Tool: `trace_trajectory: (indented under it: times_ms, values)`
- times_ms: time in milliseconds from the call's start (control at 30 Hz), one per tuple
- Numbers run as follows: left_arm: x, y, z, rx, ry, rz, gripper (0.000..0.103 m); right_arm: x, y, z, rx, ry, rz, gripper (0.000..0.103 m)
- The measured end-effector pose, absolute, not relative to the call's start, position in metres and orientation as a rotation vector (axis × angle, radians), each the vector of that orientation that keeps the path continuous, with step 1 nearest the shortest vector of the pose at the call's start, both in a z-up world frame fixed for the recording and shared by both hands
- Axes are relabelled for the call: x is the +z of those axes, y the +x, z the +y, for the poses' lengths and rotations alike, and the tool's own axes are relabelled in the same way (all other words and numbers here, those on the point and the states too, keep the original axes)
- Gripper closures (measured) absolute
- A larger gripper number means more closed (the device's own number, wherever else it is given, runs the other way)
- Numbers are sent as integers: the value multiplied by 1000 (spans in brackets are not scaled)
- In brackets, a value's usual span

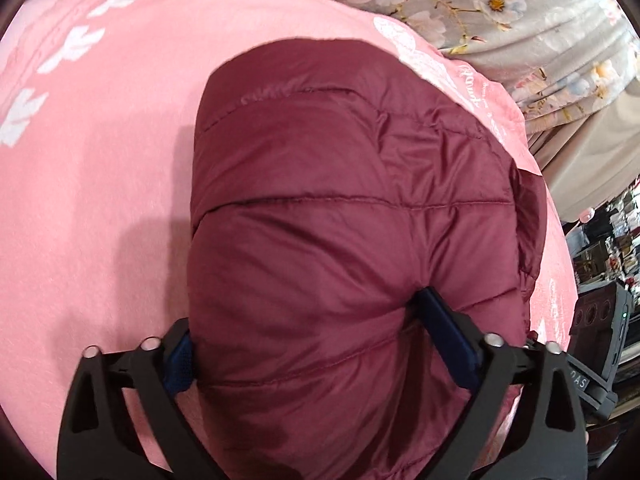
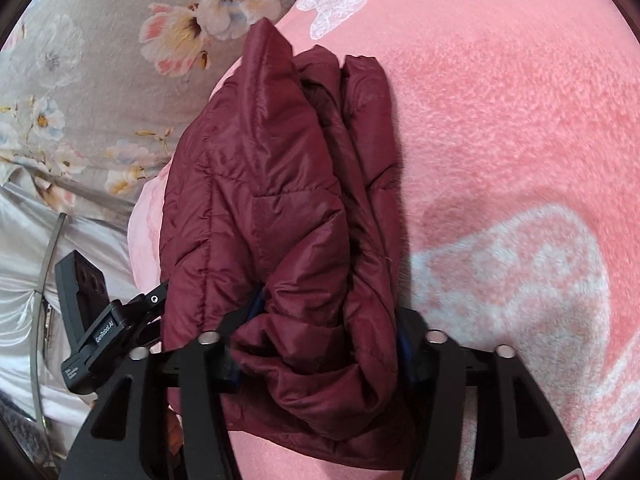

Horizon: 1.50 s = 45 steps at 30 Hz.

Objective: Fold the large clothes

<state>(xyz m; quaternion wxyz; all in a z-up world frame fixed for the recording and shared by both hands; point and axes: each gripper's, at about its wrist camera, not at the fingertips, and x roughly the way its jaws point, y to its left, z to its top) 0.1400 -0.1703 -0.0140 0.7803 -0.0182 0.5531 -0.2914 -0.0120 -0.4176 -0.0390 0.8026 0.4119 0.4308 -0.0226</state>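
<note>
Maroon quilted jacket (image 1: 352, 208), seen from the left wrist, lies folded into a thick bundle on a pink blanket (image 1: 100, 180) printed with white flowers; its near end bulges between the fingers of the left gripper (image 1: 320, 340), which stand wide to either side; the blue pad on the right finger (image 1: 448, 328) presses into the padding, while the left pad is half hidden by the fabric, so a firm clamp is likely but not certain; grey floral bedding (image 1: 520, 20) lies beyond the blanket's far edge.

From the right wrist, the same jacket (image 2: 272, 200) shows its stacked folds running away from the camera, one layer standing up at the far end; the right gripper (image 2: 316, 344) is closed on the bunched near end, at a middling width, puffy cloth filling the gap; the pink blanket (image 2: 500, 120) spreads to the right, the floral bedding (image 2: 80, 100) to the left; the other gripper's black frame (image 2: 92, 320) sits just beside the jacket's left edge.
</note>
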Motion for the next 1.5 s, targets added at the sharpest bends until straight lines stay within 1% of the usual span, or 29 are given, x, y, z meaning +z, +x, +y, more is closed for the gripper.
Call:
trace_trajectory:
  times_ms: [33,67,100,133,167,200,267,367,500,767,1000,1300,1500]
  values:
    - [-9,139,-171,-631,-23,1174,22,-34,-12,-414,-56,853,917,68]
    - [-4,137,-172,-639,-2,1153,32,-27,-12,-410,-67,818,907,75]
    - [3,135,-172,-648,23,1129,43,-22,-11,-406,-77,792,899,78]
    - [8,132,-172,-653,39,1110,46,-14,-11,-401,-91,753,889,81]
    - [15,130,-172,-661,59,1082,53,-10,-11,-398,-99,728,881,83]
    - [24,126,-171,-668,74,1052,58,-1,-10,-391,-115,680,867,83]
    - [37,122,-171,-673,107,996,61,15,-9,-378,-135,595,832,84]
    - [57,117,-172,-659,170,893,62,31,-4,-365,-140,539,785,85]
    - [79,117,-163,-651,182,801,62,56,3,-350,-149,464,708,85]
    - [106,131,-141,-636,167,696,62,93,25,-322,-150,361,581,85]
    - [129,143,-114,-595,181,564,62,117,47,-292,-136,268,486,85]
    - [148,167,-74,-535,197,349,62,134,86,-251,-83,160,322,85]
    - [145,197,-47,-531,185,285,62,132,114,-225,-53,93,272,85]
